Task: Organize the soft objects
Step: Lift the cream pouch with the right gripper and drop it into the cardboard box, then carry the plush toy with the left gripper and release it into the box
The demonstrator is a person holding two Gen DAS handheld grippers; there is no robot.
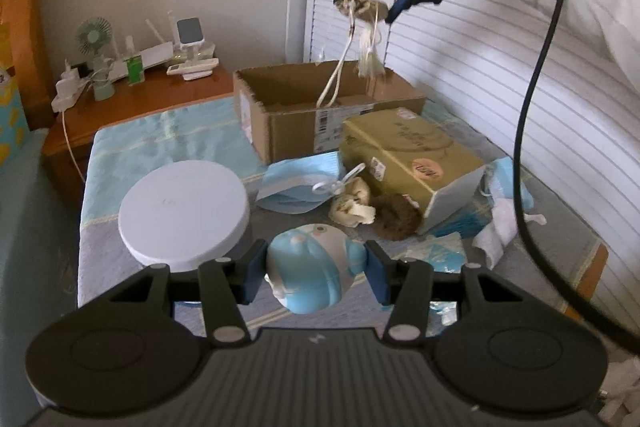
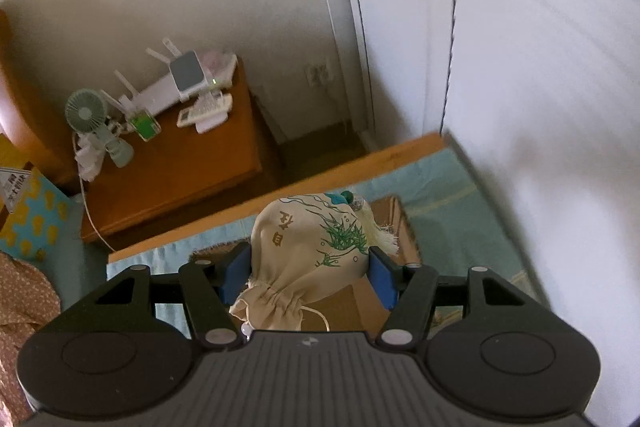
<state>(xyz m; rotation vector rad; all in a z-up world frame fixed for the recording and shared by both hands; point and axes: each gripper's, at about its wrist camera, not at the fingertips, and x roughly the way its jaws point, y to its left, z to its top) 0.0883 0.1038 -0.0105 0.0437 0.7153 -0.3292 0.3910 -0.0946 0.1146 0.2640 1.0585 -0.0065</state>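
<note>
Left gripper [image 1: 316, 273] clenched the blue toy [image 1: 310, 267]; right gripper [image 2: 310, 273] grasped the drawstring pouch [image 2: 308, 251] above the open cardboard box [image 1: 320, 107], clear of its rim.

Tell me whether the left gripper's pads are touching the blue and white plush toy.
Touching. The left wrist view shows the left gripper with both blue pads pressed against the sides of the plush toy, no gap on either side.

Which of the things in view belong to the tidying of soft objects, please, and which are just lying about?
Part of the job:
- blue-and-white soft toy, held in left gripper
- cloth drawstring pouch, held in right gripper
- open cardboard box
- face masks on the table

Just lying about:
- small fan
- white router
- white round lid
</note>
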